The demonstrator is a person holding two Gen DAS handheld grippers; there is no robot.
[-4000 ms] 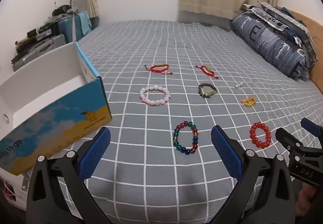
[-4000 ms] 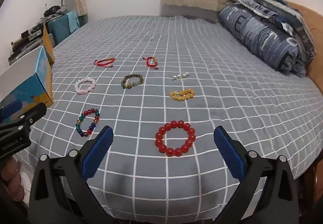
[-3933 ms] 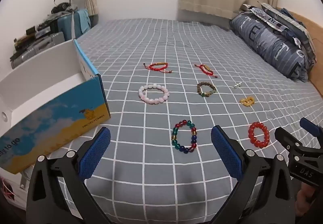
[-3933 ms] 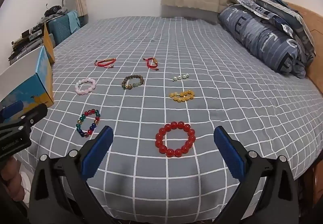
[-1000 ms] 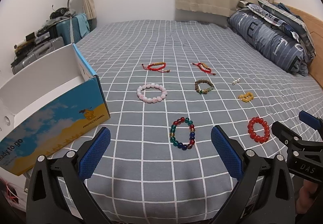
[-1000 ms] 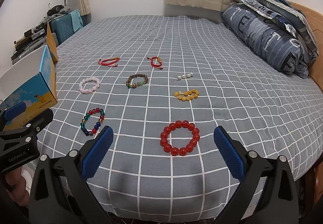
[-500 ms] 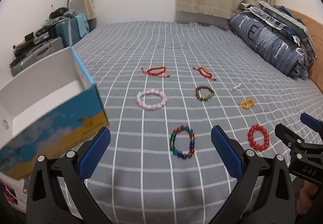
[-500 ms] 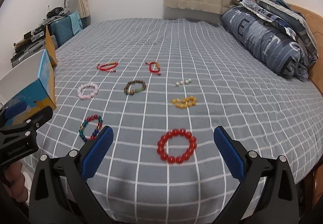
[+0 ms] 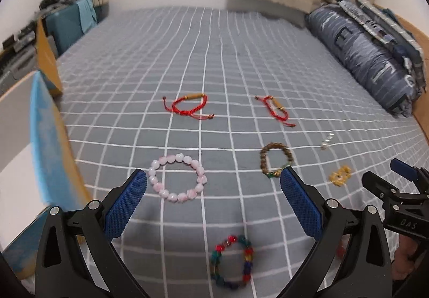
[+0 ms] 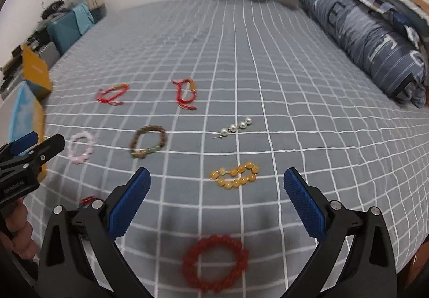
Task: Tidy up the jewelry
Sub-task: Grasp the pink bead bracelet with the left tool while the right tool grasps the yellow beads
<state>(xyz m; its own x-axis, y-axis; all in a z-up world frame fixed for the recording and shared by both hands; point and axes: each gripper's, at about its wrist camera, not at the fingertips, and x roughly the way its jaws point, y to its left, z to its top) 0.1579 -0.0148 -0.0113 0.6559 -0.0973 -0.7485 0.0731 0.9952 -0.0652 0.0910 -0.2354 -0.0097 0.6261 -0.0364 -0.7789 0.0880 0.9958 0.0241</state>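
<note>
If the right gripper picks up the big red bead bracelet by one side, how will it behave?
The red bead bracelet is a ring of separate round beads, so it will probably hang limp and stretch into an oval. The beads look smooth and glossy, so they may slip between the pads. Pushed on the soft bedsheet, it will likely deform, not slide.

Matt cloth bedsheet (image 10: 268, 56) — glossy pearl beads (image 10: 237, 126), red cord bracelet (image 9: 189, 106), cardboard box (image 9: 40, 153).

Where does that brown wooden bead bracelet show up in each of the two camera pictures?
Left wrist view: brown bead bracelet lies right of centre, just above the right blue pad.
Right wrist view: it lies left of centre.
Shared landmark: the pink bead bracelet lies to its left in both.
</note>
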